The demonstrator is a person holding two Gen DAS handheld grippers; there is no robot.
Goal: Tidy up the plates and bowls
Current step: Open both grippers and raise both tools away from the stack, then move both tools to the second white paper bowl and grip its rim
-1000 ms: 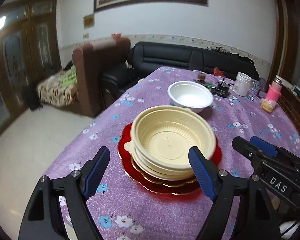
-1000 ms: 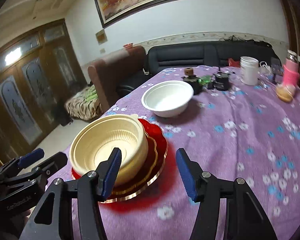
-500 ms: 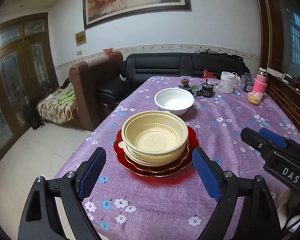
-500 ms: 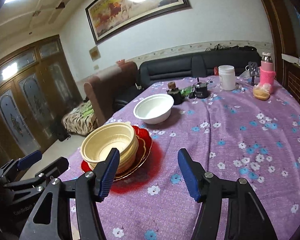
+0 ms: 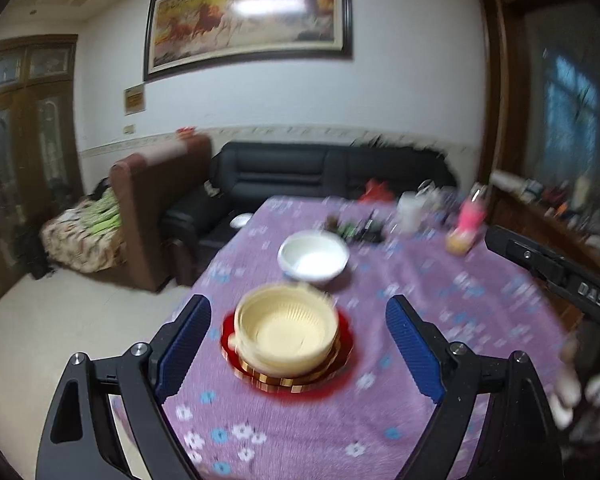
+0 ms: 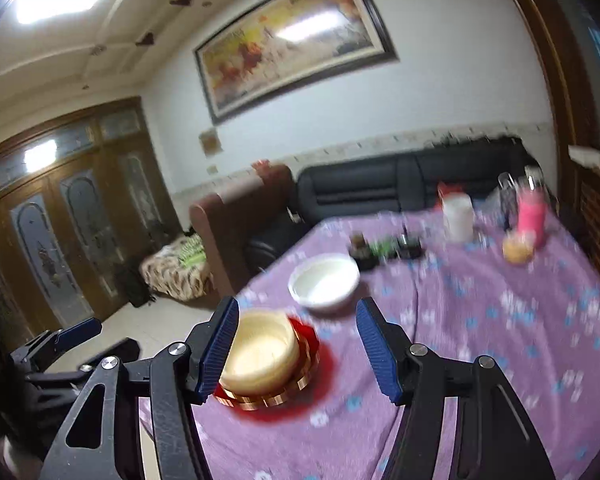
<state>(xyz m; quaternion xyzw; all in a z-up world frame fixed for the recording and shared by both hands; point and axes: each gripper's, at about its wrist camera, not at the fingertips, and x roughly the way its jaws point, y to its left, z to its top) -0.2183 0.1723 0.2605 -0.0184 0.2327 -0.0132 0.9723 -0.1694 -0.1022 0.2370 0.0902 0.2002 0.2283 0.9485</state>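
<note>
Both grippers, left gripper (image 5: 298,344) and right gripper (image 6: 296,346), fingers spread wide and empty, are being drawn back from the counter (image 5: 480,320); the cream bowl (image 5: 286,330) is being left stacked on the red plate (image 5: 346,340), the white bowl (image 5: 314,260) apart behind, so stacking seems unfinished.

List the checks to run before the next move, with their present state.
1. Left gripper open and empty: ok.
2. Right gripper open and empty: ok.
3. Cream bowl seated on red plates: ok.
4. White bowl nested with the rest: not ok, it stands apart, farther up the table.
5. Sharp view for aiming: not ok, both views are blurred.
6. Number of plates in the stack: cannot tell.
</note>
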